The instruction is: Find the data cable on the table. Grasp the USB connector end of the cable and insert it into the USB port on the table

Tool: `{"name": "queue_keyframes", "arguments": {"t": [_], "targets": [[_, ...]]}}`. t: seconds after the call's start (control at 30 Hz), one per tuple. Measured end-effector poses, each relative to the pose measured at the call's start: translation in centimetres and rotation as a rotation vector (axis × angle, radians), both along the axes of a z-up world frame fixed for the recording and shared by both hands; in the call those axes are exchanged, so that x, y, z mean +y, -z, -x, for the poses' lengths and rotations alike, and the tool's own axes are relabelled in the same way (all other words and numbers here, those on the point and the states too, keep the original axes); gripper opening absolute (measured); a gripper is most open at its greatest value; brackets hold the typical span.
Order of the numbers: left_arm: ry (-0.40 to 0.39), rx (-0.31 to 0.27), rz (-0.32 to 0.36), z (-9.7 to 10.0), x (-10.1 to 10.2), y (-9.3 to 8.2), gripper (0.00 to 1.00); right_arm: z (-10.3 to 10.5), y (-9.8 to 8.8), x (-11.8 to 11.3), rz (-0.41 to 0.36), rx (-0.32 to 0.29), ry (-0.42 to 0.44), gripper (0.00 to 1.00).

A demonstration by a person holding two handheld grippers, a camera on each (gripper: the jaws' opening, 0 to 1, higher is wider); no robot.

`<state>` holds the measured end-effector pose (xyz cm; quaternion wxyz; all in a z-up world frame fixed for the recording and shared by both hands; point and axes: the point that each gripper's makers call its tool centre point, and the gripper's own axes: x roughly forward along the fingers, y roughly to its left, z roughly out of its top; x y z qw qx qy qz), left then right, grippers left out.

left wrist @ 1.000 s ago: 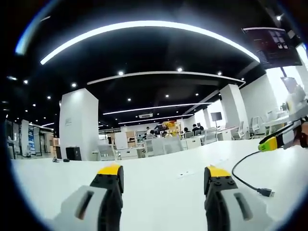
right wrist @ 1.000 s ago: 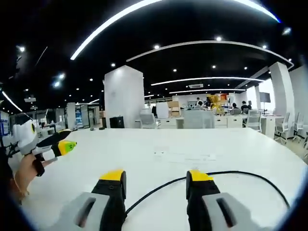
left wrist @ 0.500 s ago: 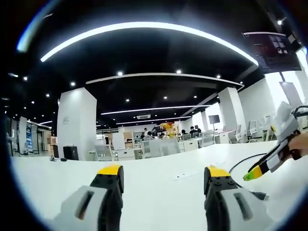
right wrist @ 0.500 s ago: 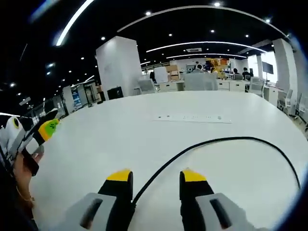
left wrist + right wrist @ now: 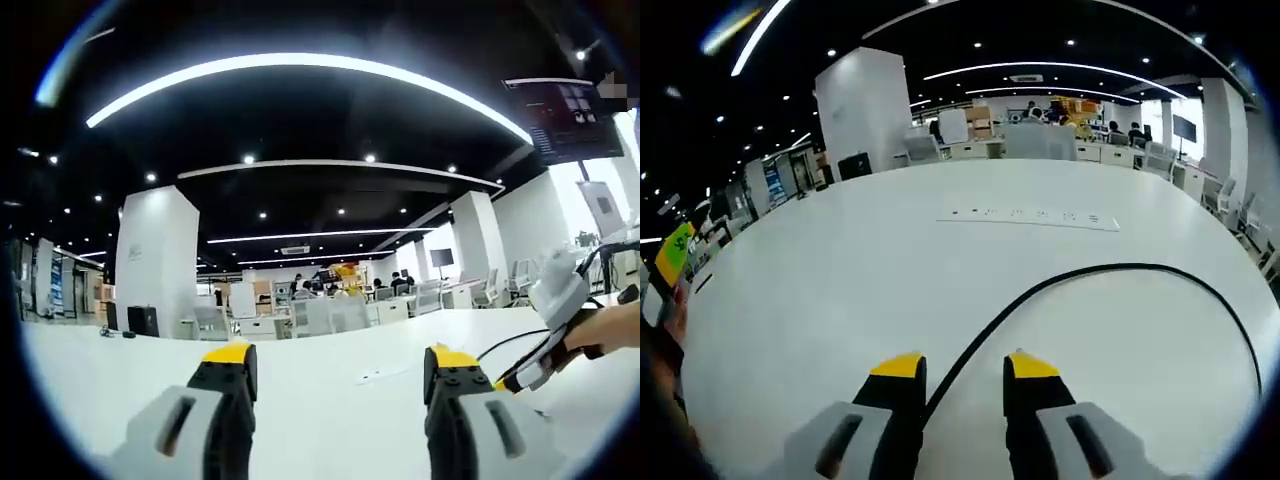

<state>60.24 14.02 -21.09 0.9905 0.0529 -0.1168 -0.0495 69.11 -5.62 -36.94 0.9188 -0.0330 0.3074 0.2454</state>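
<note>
Cable [image 5: 1130, 266] lies in a black curve on the white counter [image 5: 840, 260] and passes between the jaws of the right claw [image 5: 962, 368]; these stand narrowly apart, its USB end hidden, so a hold cannot be told. Left claw [image 5: 340, 360] stands wide apart, holding nothing.

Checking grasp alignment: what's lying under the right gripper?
A thin black cable on the white table runs in between the right gripper's yellow-tipped jaws; its connector end is hidden beneath them.

Writing on the ceiling screen [image 5: 572, 108] is too small to read.
</note>
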Motion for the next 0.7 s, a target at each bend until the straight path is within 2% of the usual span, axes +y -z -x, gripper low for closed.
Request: {"name": "queue_keyframes", "arguments": {"t": [0.2,0.4,0.5,0.7], "targets": [[0.014,-0.008,0.021,0.2,0.1,-0.3,0.68,-0.2,0.5,0.2,0.066,-0.001,0.014,0.26],[0.016,-0.024,0.036,0.4,0.4,-0.8,0.68,-0.1,1.2,0.4,0.065,0.026,0.024,0.21],[0.013,-0.026,0.038,0.3,0.5,-0.8,0.67,-0.2,1.1,0.4,0.071,0.023,0.025,0.16],[0.016,-0.024,0.033,0.2,0.5,-0.8,0.67,-0.6,1.1,0.1,0.076,0.018,0.042,0.13]]}}
